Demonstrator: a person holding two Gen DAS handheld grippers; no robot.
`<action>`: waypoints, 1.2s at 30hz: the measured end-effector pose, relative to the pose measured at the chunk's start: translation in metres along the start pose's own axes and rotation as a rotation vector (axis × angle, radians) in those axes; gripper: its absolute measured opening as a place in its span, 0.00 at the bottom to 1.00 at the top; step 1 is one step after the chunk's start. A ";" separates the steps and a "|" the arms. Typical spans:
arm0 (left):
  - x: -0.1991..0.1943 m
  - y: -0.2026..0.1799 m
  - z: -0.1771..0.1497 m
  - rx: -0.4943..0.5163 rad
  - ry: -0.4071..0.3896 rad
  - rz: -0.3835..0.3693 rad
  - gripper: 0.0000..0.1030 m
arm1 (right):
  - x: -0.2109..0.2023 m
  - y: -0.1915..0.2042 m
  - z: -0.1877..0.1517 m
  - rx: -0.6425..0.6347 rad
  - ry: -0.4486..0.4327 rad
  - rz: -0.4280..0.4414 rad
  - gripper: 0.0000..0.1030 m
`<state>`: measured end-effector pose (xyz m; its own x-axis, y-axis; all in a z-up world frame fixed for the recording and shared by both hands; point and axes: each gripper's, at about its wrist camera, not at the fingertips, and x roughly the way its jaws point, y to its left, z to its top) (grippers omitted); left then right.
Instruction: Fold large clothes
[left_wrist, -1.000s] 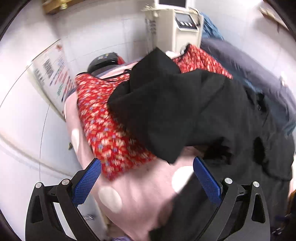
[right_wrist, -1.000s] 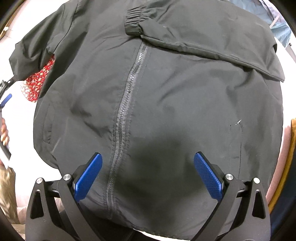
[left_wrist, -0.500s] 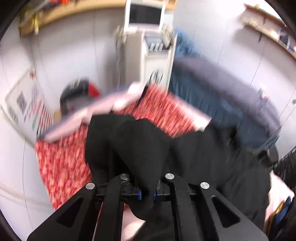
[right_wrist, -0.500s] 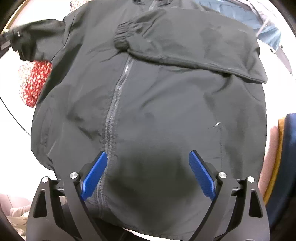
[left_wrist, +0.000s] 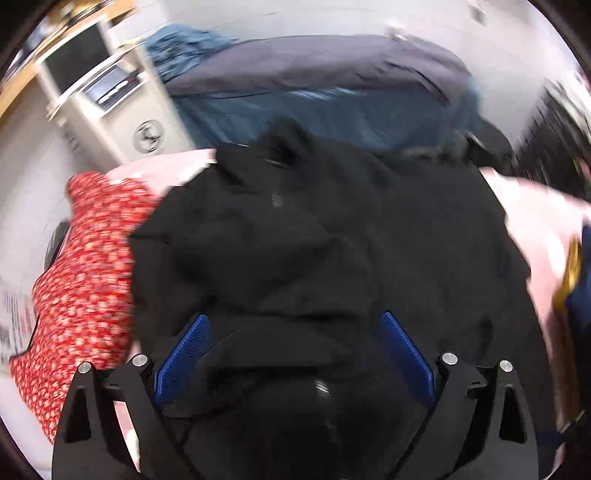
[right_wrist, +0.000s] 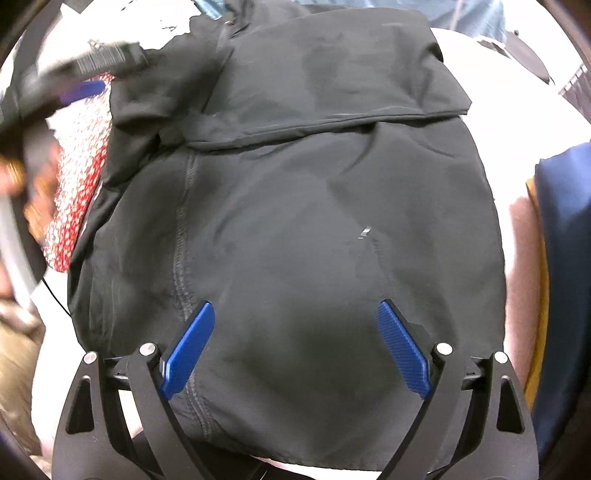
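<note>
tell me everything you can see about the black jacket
The black jacket looks like thin, smooth woven fabric. It lies front up, zipper closed, both sleeves folded across the chest. It rests on pink bedding, overlapping a red flowered cloth. Both tongs hang open over it, neither gripping it.

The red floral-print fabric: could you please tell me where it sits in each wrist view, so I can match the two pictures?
Left wrist view: red floral-print fabric fills the left side, beside the black zip-up jacket.
Right wrist view: it peeks out at the left edge, partly under the jacket.
Shared landmark: the jacket itself.
</note>
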<state>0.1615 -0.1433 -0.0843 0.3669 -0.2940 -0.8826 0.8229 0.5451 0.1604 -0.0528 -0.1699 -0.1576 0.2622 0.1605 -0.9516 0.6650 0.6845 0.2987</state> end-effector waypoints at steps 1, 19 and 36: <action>0.000 -0.011 -0.006 0.031 0.004 -0.028 0.91 | -0.002 -0.005 0.002 0.011 -0.005 -0.004 0.86; -0.041 0.119 -0.135 -0.285 0.093 0.073 0.94 | 0.010 0.147 0.169 -0.319 -0.266 -0.013 0.86; -0.037 0.144 -0.183 -0.427 0.177 0.030 0.94 | 0.004 0.183 0.200 -0.469 -0.352 0.028 0.09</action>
<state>0.1870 0.0896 -0.1097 0.2772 -0.1545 -0.9483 0.5469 0.8368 0.0236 0.2101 -0.1865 -0.0918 0.5451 -0.0085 -0.8383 0.2948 0.9380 0.1822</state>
